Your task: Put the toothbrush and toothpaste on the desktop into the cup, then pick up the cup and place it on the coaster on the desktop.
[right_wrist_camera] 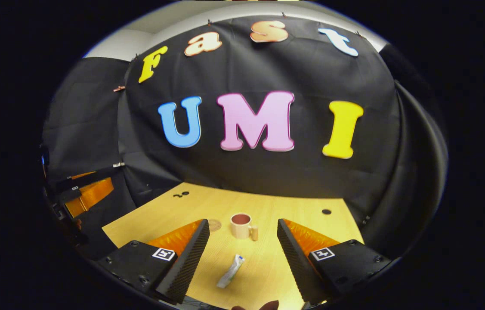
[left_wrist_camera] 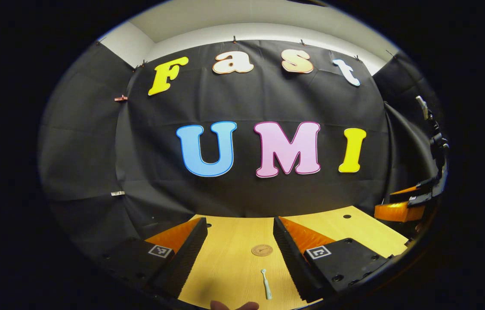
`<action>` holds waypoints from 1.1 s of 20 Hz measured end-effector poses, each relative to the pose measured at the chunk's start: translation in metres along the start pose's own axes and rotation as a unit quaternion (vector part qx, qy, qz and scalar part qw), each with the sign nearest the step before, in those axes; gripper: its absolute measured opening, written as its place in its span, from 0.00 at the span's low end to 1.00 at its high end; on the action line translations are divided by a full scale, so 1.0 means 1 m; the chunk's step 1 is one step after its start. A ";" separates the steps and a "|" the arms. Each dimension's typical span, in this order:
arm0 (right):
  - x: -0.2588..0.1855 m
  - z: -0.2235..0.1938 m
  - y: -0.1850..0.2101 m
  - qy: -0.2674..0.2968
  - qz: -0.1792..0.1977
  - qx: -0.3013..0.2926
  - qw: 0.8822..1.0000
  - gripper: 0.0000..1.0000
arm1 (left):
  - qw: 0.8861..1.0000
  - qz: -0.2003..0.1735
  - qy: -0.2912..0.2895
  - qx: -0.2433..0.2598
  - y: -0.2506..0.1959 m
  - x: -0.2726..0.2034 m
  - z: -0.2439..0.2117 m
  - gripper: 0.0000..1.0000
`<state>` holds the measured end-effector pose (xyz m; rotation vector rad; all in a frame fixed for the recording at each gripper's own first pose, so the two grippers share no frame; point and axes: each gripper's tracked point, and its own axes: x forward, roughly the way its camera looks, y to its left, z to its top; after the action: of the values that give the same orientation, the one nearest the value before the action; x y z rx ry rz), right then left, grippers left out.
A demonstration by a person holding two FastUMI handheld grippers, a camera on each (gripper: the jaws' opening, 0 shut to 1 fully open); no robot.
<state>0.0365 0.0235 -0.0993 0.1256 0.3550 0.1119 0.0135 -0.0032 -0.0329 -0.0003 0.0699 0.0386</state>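
In the left gripper view a pale blue toothbrush [left_wrist_camera: 266, 284] lies on the wooden desktop [left_wrist_camera: 229, 262], near the front edge between my left gripper's [left_wrist_camera: 240, 249] open fingers. A round brown coaster [left_wrist_camera: 262, 250] lies just beyond it. In the right gripper view a white toothpaste tube [right_wrist_camera: 230, 271] lies between my right gripper's [right_wrist_camera: 242, 247] open fingers. A beige cup [right_wrist_camera: 242, 226] with a reddish inside stands upright behind the tube, handle to the right. The coaster [right_wrist_camera: 214, 224] lies left of the cup. Both grippers hover above the desk, holding nothing.
The other gripper shows far off at each view's edge: the right one [left_wrist_camera: 406, 206] and the left one [right_wrist_camera: 83, 193]. Small dark holes [right_wrist_camera: 326, 212] mark the desktop near the black cloth wall. A fingertip [left_wrist_camera: 233, 305] peeks in at the bottom.
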 end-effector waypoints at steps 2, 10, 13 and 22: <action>0.018 -0.032 0.004 0.058 0.015 0.020 0.998 0.97 | 1.000 0.005 0.008 -0.006 0.001 0.001 -0.009 0.97; 0.082 -0.159 -0.002 0.241 0.023 0.036 0.970 0.98 | 0.999 0.022 0.035 0.010 0.011 0.007 -0.037 0.97; 0.101 -0.198 -0.002 0.289 0.028 0.041 0.956 0.99 | 0.998 0.029 0.047 0.018 0.017 0.012 -0.049 0.97; 0.149 -0.267 -0.004 0.395 0.014 0.087 0.914 0.97 | 0.996 0.049 0.075 0.024 0.029 0.038 -0.073 0.96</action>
<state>0.0812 0.0664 -0.3981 0.2609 1.1769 0.1582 0.0450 0.0270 -0.1080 0.0477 0.2219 0.1353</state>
